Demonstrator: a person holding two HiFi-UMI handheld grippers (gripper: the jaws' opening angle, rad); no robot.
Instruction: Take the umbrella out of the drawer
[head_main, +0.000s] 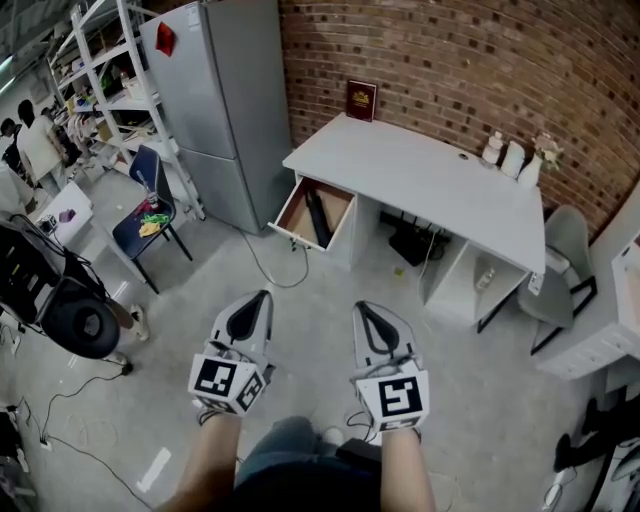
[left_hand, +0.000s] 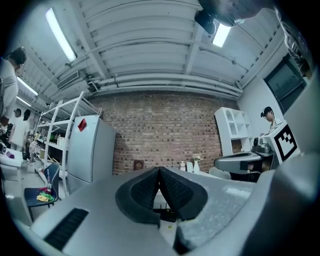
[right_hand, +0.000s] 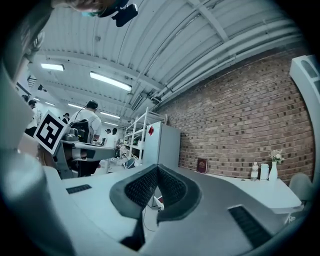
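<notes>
1. Standing on the grey floor, well back from the white counter, a person holds both grippers out level, side by side and pointing toward it.
2. The left gripper has its jaws pressed together at the tips, with nothing between them. Its own view shows the ribbed pads meeting, with only the far counter visible through the gap below them.
3. The right gripper is the same: its jaws are closed tip to tip and empty.
4. The counter stands against a brick wall. At the counter's left end a drawer is pulled out, showing its brown wooden bottom.
5. The umbrella, dark and folded, lies lengthwise inside the drawer toward its right side. It is well apart from both grippers.
6. A dark red book stands upright at the back edge of the counter against the wall. A few pale bottles sit at the far right corner.
7. A tall grey refrigerator stands just left of the counter, with white shelving beyond it.
8. A blue chair with small items on its seat stands left of the refrigerator. A grey chair sits at the counter's right end.
9. A thin cable trails across the floor below the drawer.
</notes>
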